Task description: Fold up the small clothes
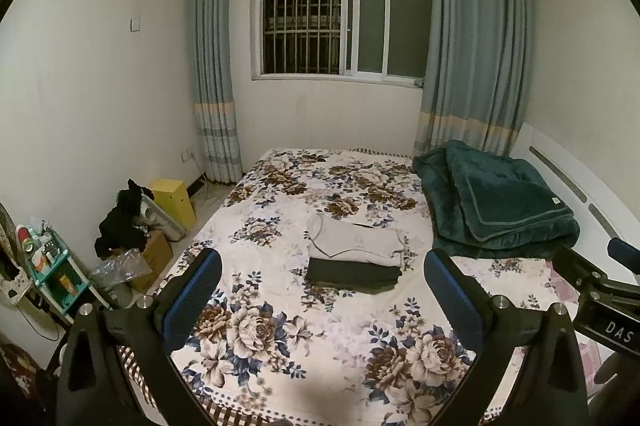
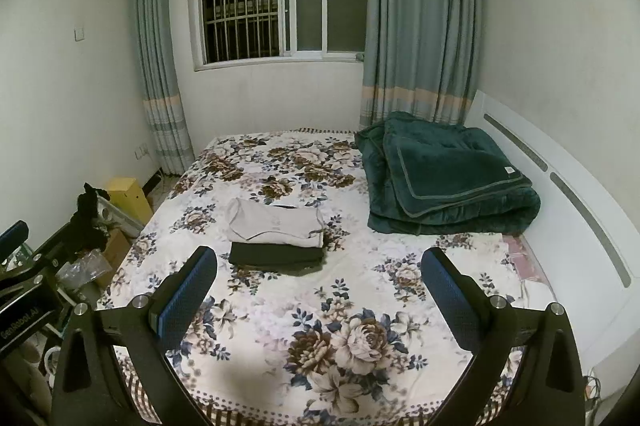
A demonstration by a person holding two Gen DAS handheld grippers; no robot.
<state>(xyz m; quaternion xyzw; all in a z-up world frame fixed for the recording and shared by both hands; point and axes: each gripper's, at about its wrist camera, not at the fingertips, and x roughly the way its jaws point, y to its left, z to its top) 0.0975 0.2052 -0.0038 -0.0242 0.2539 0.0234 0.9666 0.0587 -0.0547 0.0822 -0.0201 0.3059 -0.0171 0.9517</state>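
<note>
Clothes lie ahead of my tongs: a folded beige cotton top beside a folded dark green garment on the floral bed. Left tongs and right tongs hang wide and empty, seemingly because folding looks finished.

folded beige top lies touching a folded dark garment mid-bed, both flat

Left gripper, right gripper agape.

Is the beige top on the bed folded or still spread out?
Folded: the beige top lies as a compact rectangle beside a folded dark garment.
</note>
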